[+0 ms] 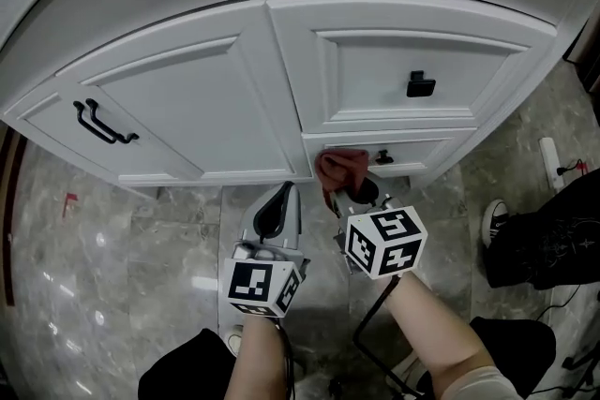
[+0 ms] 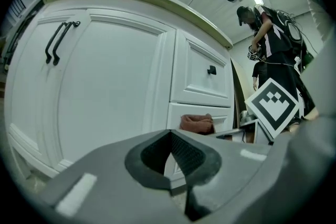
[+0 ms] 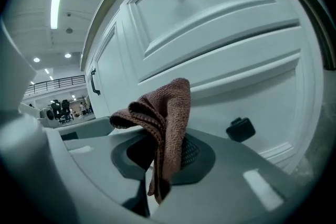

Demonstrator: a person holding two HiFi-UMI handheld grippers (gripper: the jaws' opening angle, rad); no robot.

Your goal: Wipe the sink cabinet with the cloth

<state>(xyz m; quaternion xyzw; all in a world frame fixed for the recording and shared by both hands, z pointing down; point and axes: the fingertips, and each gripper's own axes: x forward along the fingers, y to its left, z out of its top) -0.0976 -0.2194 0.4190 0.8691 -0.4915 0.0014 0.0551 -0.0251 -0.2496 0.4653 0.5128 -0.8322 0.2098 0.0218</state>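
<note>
The white sink cabinet (image 1: 187, 103) is the big thing here, so everything is told from it. On its left door is a long black handle (image 1: 103, 124).

The left gripper (image 1: 274, 213) hangs low in front of the cabinet, near the middle, a little way off from it. Its two jaws are pressed together and there is nothing between them.

Next comes the cloth (image 1: 339, 168), a brown-red one. It is up at the left end of the cabinet's low drawer (image 1: 427, 150), right against the front or very near it; I cannot tell which. The right gripper (image 1: 351, 194) is pinching the cloth. The jaws grip only a fold of it, and the rest sticks up and flops down loose.

Farther right on the cabinet are a small black knob (image 1: 383, 156) on the low drawer and a bigger black knob (image 1: 420, 84) on the drawer above.

What could go wrong, I think:
- The cloth could slide out of the jaws if it is rubbed hard, because so little is held.
- The loose part could catch on the small knob when the wipe goes right.
- The hard jaws could bump the white paint if the cloth bunches up.
</note>
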